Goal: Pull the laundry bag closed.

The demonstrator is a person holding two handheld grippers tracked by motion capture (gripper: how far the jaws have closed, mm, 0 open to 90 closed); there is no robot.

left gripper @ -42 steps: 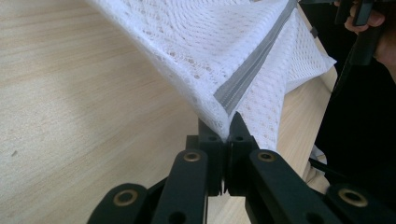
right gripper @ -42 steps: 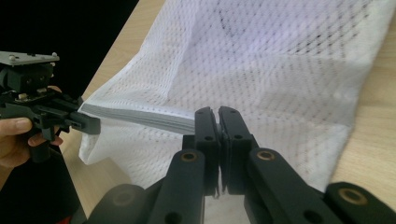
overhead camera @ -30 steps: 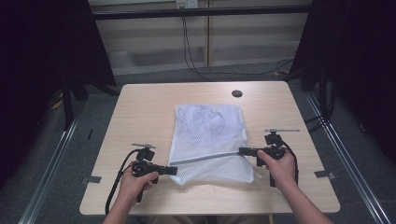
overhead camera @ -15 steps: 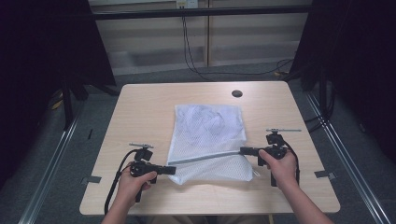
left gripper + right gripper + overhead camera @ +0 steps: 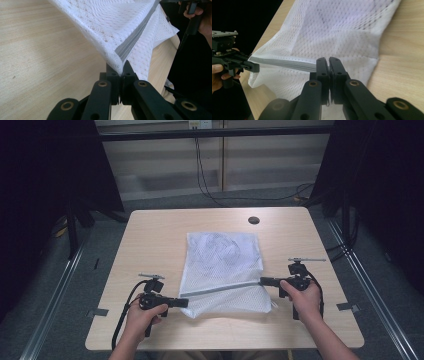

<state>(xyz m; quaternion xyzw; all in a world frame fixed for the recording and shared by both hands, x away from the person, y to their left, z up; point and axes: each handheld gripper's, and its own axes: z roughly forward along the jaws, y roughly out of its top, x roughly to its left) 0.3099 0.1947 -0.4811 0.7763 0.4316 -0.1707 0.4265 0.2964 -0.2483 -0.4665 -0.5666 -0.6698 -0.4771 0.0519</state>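
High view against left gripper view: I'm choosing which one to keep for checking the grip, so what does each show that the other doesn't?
High view alone: the whole white mesh bag flat on the table, the dark round hole near the far edge, and both forearms.

Left gripper view alone: the left gripper seen close, jaws shut on the bag's corner where the grey zipper band ends.

Both: the grey band stretched taut between the two grippers, with the right gripper at its other end.
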